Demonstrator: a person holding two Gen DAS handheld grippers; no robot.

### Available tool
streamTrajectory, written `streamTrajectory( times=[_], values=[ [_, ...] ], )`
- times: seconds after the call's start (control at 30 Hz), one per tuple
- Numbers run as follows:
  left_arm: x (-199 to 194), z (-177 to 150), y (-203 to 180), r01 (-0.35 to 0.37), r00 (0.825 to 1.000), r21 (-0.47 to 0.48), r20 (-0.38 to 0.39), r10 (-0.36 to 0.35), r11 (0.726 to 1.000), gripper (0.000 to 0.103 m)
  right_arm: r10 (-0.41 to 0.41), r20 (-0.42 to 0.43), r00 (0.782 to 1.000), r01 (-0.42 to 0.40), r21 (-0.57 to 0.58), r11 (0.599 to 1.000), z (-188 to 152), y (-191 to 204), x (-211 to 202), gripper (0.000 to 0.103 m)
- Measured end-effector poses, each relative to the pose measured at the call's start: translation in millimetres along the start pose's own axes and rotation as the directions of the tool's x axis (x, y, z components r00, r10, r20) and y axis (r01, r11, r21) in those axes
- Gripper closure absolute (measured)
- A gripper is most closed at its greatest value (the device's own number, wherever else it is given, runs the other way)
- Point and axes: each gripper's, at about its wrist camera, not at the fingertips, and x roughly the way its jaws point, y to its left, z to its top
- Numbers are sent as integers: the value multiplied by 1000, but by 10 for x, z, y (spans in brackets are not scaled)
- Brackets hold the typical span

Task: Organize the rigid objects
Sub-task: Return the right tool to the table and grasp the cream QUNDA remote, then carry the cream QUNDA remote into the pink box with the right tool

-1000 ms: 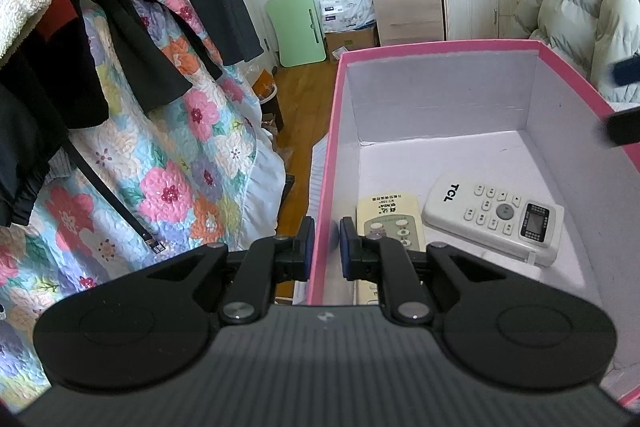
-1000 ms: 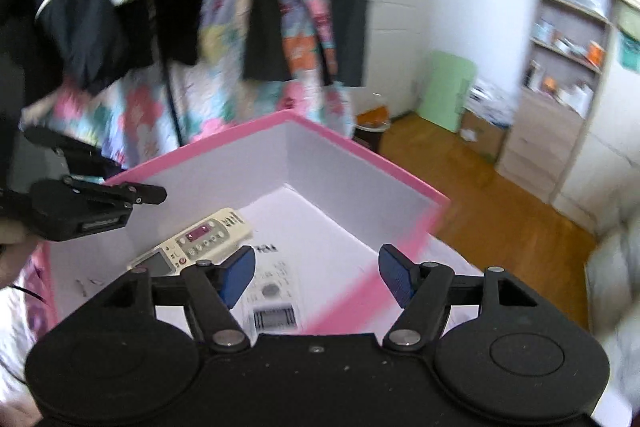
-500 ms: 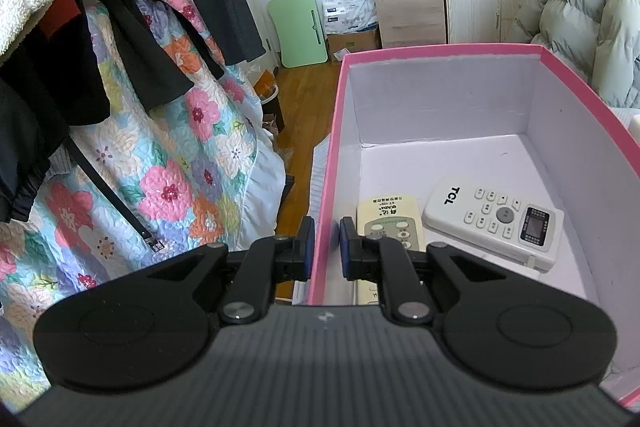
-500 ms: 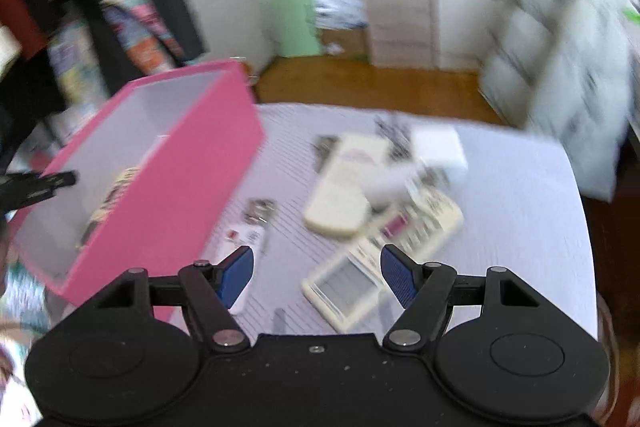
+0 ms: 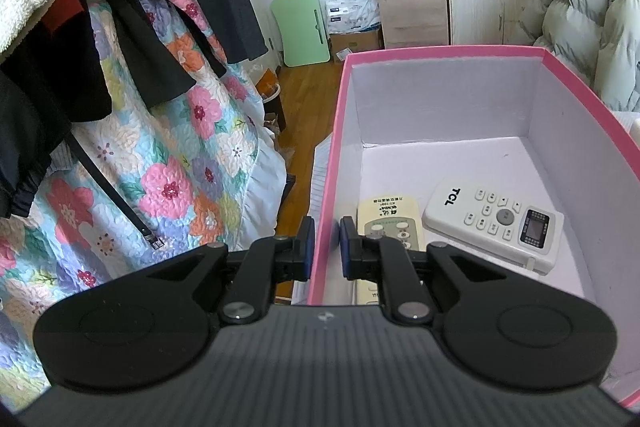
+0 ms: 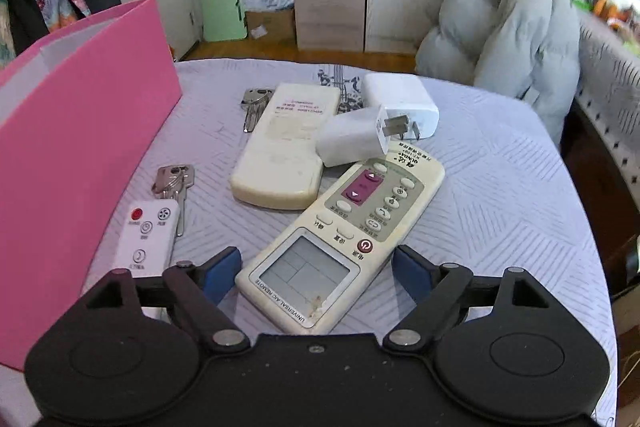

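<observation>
My left gripper (image 5: pixel 324 247) is shut on the left wall of the pink box (image 5: pixel 326 187). Inside the box lie a white TCL remote (image 5: pixel 494 227) and a cream remote (image 5: pixel 390 223). My right gripper (image 6: pixel 316 271) is open, its fingers on either side of the near end of a universal AC remote (image 6: pixel 344 243) on the table. Behind that remote lie a cream remote face down (image 6: pixel 288 143), a small white plug adapter (image 6: pixel 356 135) and a larger white charger (image 6: pixel 400 99). A small white remote (image 6: pixel 148 235) and two sets of keys (image 6: pixel 174 183) (image 6: pixel 254 105) lie near the box's pink side (image 6: pixel 80 155).
The table has a pale lilac patterned cloth (image 6: pixel 500 187). A grey puffer jacket (image 6: pixel 508 23) hangs over a chair behind the table. A floral quilt (image 5: pixel 160 167) and dark hanging clothes (image 5: pixel 120 27) are left of the box. Shelves and wardrobes stand at the back.
My right gripper has swung from over the box to the right and down onto the table, and now straddles the universal AC remote. My left gripper has kept its hold on the box wall.
</observation>
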Motion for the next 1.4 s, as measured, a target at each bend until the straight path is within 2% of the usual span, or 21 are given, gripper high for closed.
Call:
streamTrajectory(
  times=[0.1, 0.17, 0.33, 0.5, 0.6, 0.67, 0.73, 0.8, 0.83, 0.87, 1.0, 1.13, 1.4],
  values=[
    [0, -5, -8, 5, 1000, -5, 2, -5, 1000, 91, 12, -2, 1000, -12, -8, 1000, -41, -58, -71, 23],
    [-16, -17, -17, 10, 1000, 1, 22, -10, 1000, 91, 26, -23, 999, -26, -12, 1000, -84, -131, -147, 29],
    [-23, -30, -19, 10, 1000, -1, 20, -10, 1000, 91, 45, -76, 996, -48, -32, 998, -261, -278, -406, 36],
    [-19, -22, -2, 6, 1000, 2, 13, -6, 1000, 91, 65, -151, 986, -78, -83, 993, -280, -268, -498, 36],
    [-24, -18, 2, 7, 1000, 4, 10, -7, 1000, 91, 84, -149, 985, -100, -101, 990, -174, -275, -388, 33],
    [-23, -14, 4, 3, 1000, 7, 6, -3, 1000, 91, 80, -127, 989, -91, -88, 992, -98, -306, -274, 25],
    [1, 6, -10, 3, 1000, 12, -6, -3, 1000, 91, 72, -99, 992, -80, -80, 994, -42, -330, -191, 22],
    [2, 7, -32, -2, 1000, 26, -6, 2, 1000, 91, 71, -74, 995, -76, -74, 994, 4, -341, -138, 27],
    [0, 6, -43, -4, 1000, 30, -5, 5, 1000, 91, 67, -59, 996, -72, -73, 995, 12, -346, -135, 39],
    [1, 3, -45, -6, 1000, 32, -6, 6, 999, 90, 70, -48, 996, -73, -63, 995, 16, -357, -144, 40],
    [1, -5, -19, 0, 1000, 21, -5, 0, 1000, 91, 68, -32, 997, -69, -39, 997, 5, -359, -199, 43],
    [-2, -6, -42, -4, 1000, 26, 1, 4, 1000, 91, 111, 3, 994, -110, -32, 993, -1, -326, -352, 44],
    [-5, -9, -55, 0, 1000, 21, 6, 0, 1000, 91, 170, 90, 981, -161, -99, 982, 73, -111, -698, 45]
  ],
)
